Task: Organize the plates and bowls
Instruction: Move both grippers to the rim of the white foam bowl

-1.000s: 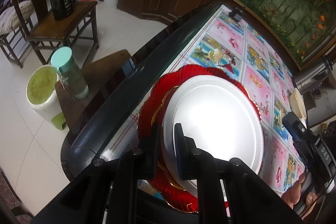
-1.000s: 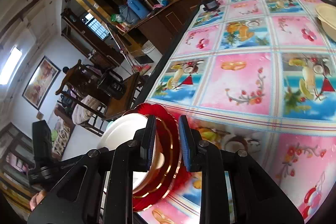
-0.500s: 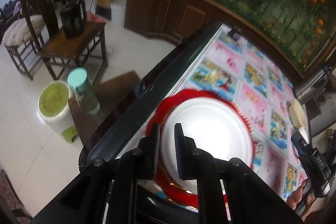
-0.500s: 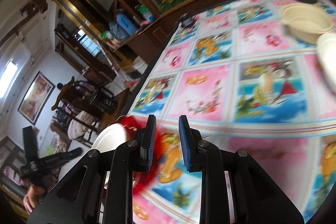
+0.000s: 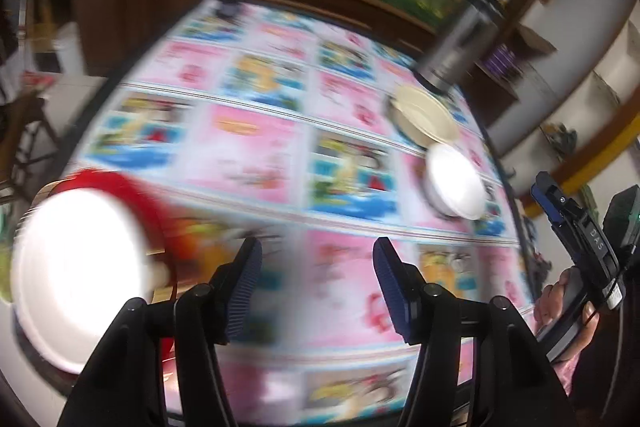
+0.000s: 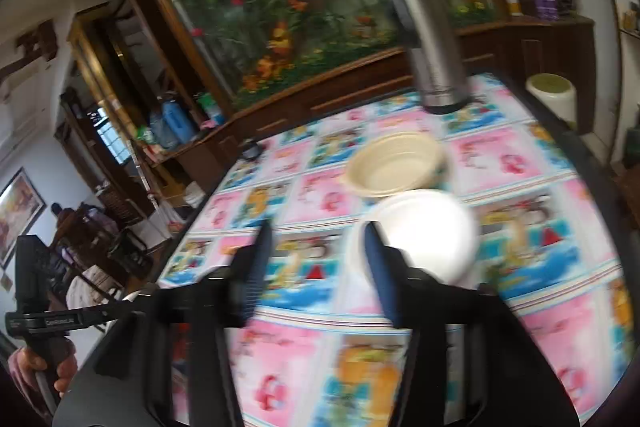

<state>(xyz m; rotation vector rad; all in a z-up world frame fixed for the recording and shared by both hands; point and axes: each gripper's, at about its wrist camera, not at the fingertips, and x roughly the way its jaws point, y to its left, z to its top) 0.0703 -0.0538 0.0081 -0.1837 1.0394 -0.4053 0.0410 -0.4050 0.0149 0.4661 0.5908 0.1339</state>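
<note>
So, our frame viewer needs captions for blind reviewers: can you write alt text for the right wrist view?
The right tool, jaws opening with nothing between them, points across a cartoon-print tablecloth toward a white bowl and a cream bowl just beyond it. A steel thermos stands behind them.

Left gripper (image 5: 316,287), right gripper (image 6: 316,263): fingers opening, nothing between, angled downward.

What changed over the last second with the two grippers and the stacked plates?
Both grippers let go of the plates: the left gripper and right gripper were each closed on the stack's rim and now have jaws opening with nothing between them. Both swung away toward the cream bowl and white bowl. The white plate still sits on the red plate at the table's edge; the steel flask has not moved.
</note>
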